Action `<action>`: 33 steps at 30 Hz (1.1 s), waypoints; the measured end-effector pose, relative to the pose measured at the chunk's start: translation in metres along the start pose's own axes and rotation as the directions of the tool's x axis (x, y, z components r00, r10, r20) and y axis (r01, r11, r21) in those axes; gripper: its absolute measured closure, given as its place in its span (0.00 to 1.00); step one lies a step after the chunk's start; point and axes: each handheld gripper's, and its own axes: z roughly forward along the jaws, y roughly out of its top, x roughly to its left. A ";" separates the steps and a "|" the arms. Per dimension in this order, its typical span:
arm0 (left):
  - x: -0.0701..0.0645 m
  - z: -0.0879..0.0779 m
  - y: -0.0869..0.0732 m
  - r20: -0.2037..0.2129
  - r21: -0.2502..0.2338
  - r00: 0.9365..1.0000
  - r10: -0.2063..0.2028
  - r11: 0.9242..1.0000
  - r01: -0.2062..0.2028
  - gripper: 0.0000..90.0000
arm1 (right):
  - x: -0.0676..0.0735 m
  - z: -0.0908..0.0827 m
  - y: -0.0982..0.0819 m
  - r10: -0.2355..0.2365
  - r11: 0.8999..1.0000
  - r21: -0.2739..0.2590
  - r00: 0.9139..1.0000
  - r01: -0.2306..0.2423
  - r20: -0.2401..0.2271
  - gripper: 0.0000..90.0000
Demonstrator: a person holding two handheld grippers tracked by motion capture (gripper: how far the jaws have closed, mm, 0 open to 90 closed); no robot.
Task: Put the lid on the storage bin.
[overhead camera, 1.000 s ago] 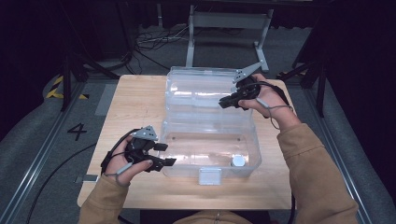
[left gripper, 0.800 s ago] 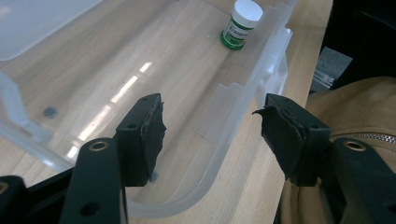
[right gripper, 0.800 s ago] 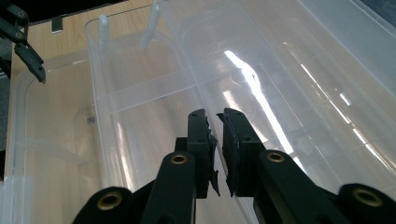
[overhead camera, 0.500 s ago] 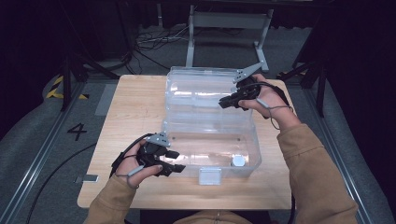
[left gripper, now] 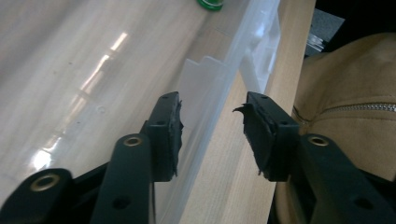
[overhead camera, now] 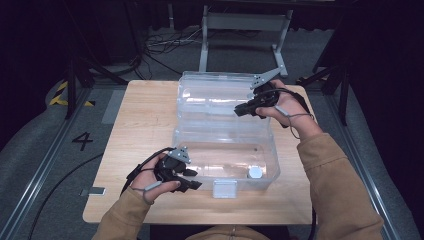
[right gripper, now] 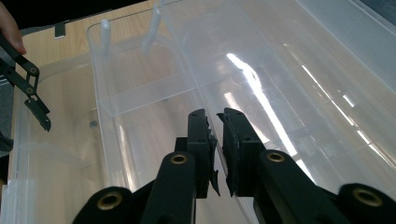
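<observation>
- We are looking down at a light wooden table (overhead camera: 140, 130) with a big see-through plastic box (overhead camera: 227, 160) sitting on it.
- The box's see-through plastic lid (overhead camera: 215, 95) is lying open and flat behind it, on the far half of the table.
- We are seeing the left gripper (overhead camera: 192, 179) at the near left corner of the box, held in the person's left hand (overhead camera: 155, 177).
- In the left gripper view, its two black jaws are standing on either side of the thin near wall of the box (left gripper: 219, 112). One jaw is inside the box and one is outside, over the table edge.
- The jaws have just been closing, but there is a gap on both sides of the wall, so they are not pinching it yet.
- We are seeing the right gripper (overhead camera: 239, 111) at the far right, over the place where the lid is meeting the box, held in the person's right hand (overhead camera: 287, 110).
- In the right gripper view, its jaws are standing close together with a thin edge of clear plastic (right gripper: 217, 140) running between them. They seem to be squeezing the lid's edge.
- A small round white thing (overhead camera: 255, 173) is lying on the box floor near the front right corner.
- A clear square latch (overhead camera: 225, 189) is sticking out from the front wall of the box.
- The person's tan sleeves (overhead camera: 335, 190) are coming in from the bottom.
</observation>
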 end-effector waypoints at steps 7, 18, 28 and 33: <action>0.000 0.003 0.000 -0.044 0.012 0.999 0.013 1.000 -0.012 0.76 | 0.001 0.000 -0.001 0.000 1.000 -0.008 1.000 0.000 0.001 0.91; 0.001 0.003 0.000 -0.053 0.018 0.998 0.027 0.999 -0.026 0.81 | 0.002 0.000 -0.003 0.014 0.999 -0.028 1.000 -0.015 -0.011 0.91; 0.001 0.003 0.000 -0.055 0.018 0.998 0.026 1.000 -0.025 0.81 | 0.008 -0.004 -0.004 0.004 0.999 -0.038 1.000 -0.005 -0.021 0.92; 0.001 0.003 0.000 -0.055 0.020 0.998 0.025 1.000 -0.024 0.81 | 0.013 -0.006 -0.004 -0.009 0.999 -0.039 1.000 0.008 -0.021 0.92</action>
